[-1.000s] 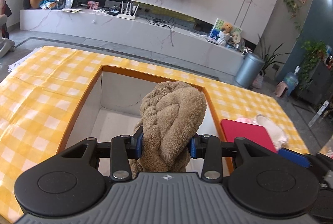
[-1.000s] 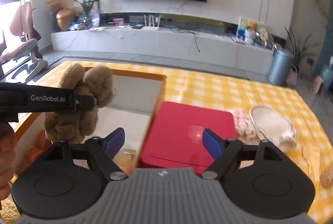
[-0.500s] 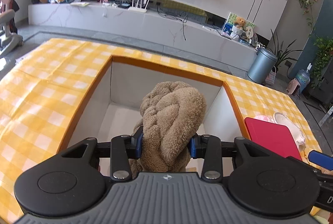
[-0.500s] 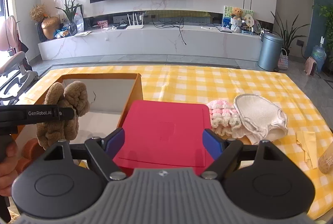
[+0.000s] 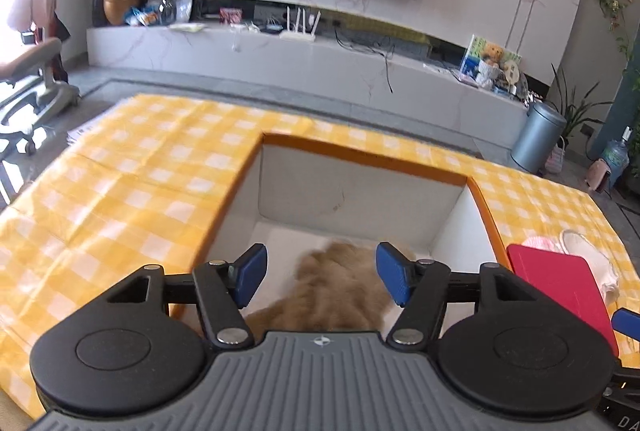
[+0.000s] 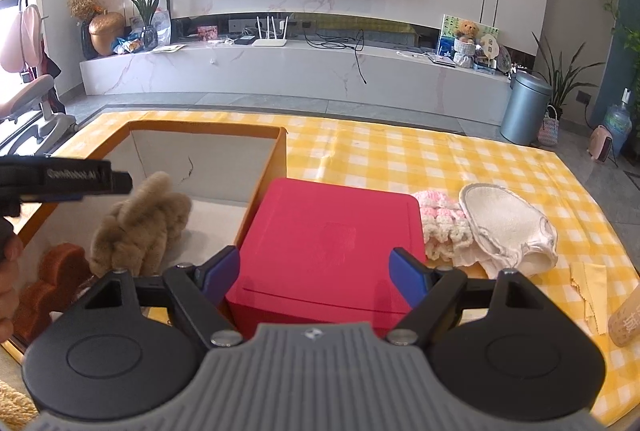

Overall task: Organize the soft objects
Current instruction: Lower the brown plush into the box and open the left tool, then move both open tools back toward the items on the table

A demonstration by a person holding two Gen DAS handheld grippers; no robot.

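The left gripper (image 5: 321,277) hangs over the open box (image 5: 362,159) with its blue pads spread wide and nothing between them; the brown plush toy (image 5: 340,287) sits blurred below the gap, inside the box, clear of both pads. From the right wrist view the same plush toy (image 6: 140,223) stands against the box's white interior, just under the dark body of the left gripper (image 6: 64,177), beside a rust-coloured soft piece (image 6: 48,287) lying at the box's near-left corner. The box (image 6: 208,129) has an orange rim and sits on the left part of the table (image 6: 400,155), which is covered by a yellow-and-white checked cloth. The right gripper (image 6: 316,273) is also spread open and empty, hovering above the near edge of a red case (image 6: 336,243) that lies touching the box's right wall. Just right of the case lies a pink-and-cream crocheted piece (image 6: 440,227), and touching it on the right a white terry mitt (image 6: 504,227). Nearer the table's right edge lies a thin yellow cloth (image 6: 588,283), and a tan object (image 6: 624,323) is cut off by the frame there.
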